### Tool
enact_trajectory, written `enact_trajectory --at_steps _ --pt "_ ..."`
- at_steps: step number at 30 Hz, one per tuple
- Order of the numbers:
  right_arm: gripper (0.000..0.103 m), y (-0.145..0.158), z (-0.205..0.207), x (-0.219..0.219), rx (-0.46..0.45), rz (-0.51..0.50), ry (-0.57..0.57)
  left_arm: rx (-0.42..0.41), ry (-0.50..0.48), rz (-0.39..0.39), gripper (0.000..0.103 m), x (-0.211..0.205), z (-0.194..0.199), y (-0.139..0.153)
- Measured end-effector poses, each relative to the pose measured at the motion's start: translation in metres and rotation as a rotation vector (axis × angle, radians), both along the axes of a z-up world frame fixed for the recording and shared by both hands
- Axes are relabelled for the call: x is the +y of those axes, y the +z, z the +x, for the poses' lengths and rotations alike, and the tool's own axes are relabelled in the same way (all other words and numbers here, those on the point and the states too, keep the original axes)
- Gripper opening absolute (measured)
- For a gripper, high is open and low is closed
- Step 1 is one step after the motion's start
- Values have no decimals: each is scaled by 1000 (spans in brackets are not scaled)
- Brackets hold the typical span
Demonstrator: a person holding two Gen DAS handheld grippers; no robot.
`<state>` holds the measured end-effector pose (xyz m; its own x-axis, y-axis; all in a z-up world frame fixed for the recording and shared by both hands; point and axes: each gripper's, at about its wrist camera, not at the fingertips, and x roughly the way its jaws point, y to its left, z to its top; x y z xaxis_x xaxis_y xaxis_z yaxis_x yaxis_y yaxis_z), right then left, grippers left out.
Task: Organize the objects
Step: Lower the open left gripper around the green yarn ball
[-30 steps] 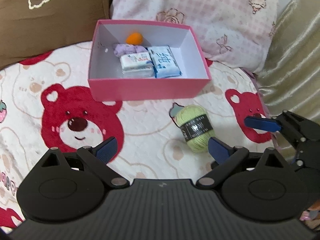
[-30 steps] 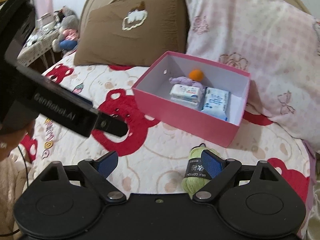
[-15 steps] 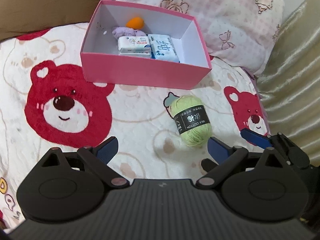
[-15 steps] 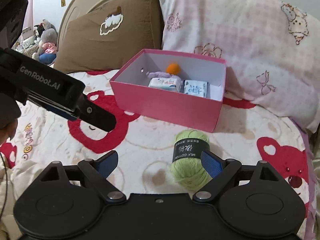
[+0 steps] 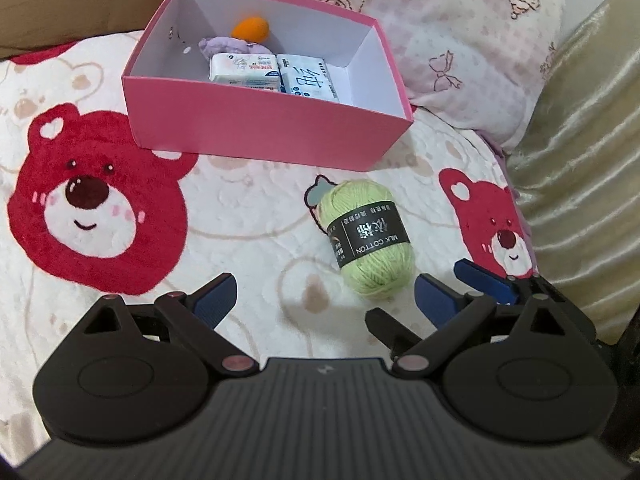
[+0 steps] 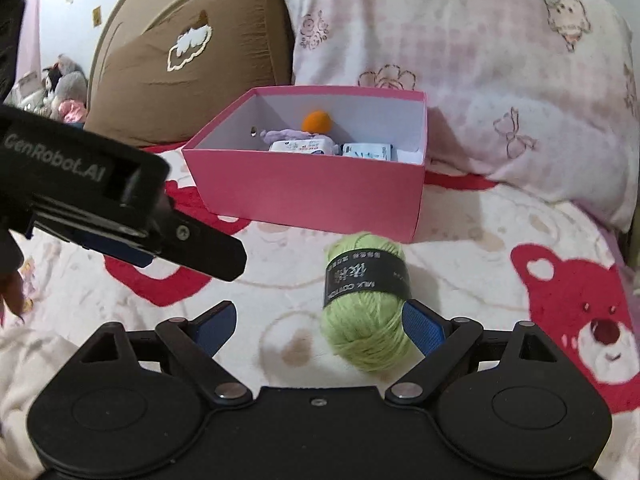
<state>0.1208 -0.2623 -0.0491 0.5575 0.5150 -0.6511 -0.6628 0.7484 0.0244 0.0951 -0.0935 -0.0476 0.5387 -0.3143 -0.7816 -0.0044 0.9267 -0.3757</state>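
Observation:
A light green yarn ball (image 5: 370, 240) with a black label lies on the bear-print blanket in front of the pink box (image 5: 260, 128). My left gripper (image 5: 326, 298) is open and empty, and the yarn lies just ahead of its right finger. In the right wrist view my right gripper (image 6: 318, 320) is open wide around the yarn ball (image 6: 366, 304). The yarn rests close against the right pad, with a wide gap to the left pad. The pink box (image 6: 312, 188) holds an orange ball (image 6: 317, 121), a purple cloth and two tissue packs.
A brown pillow (image 6: 192, 64) and a pink checked pillow (image 6: 480, 60) lean behind the box. A shiny beige cover (image 5: 580, 152) runs along the right edge of the bed. The left gripper's finger (image 6: 208, 252) reaches in from the left of the right wrist view.
Both grippers have come down toward the blanket and closer to the yarn. The yarn now sits between the right gripper's fingers. Neither gripper's jaws have changed.

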Motion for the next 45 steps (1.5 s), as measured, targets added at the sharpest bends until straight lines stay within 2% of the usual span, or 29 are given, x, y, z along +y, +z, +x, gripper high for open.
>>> enact_trajectory --at_steps 6,10,18,22,25,28,31,34,39,45 --pt "92 -17 10 -9 25 17 -76 -9 20 20 94 -4 1 -11" --pt "92 -27 16 -21 65 25 -85 -28 32 33 94 -6 2 -14" --pt "92 -48 28 -34 145 56 -124 -2 37 40 94 -13 8 -24" --pt "92 -47 28 -35 153 68 -119 -2 37 33 94 -14 10 -25" --pt "92 -49 36 -36 195 45 -161 1 44 14 94 -14 12 -26" --pt "92 -51 43 -45 243 87 -195 -9 42 -2 94 -13 10 -23" --pt "92 -52 44 -51 247 97 -206 -16 42 1 94 -13 10 -21" --pt "92 -50 42 -50 234 94 -188 -16 41 6 94 -14 11 -21" --pt "92 -37 40 -43 208 104 -90 -10 39 -1 94 -18 18 -24" --pt "92 -28 39 -22 140 39 48 -24 29 -30 94 -28 32 -32"
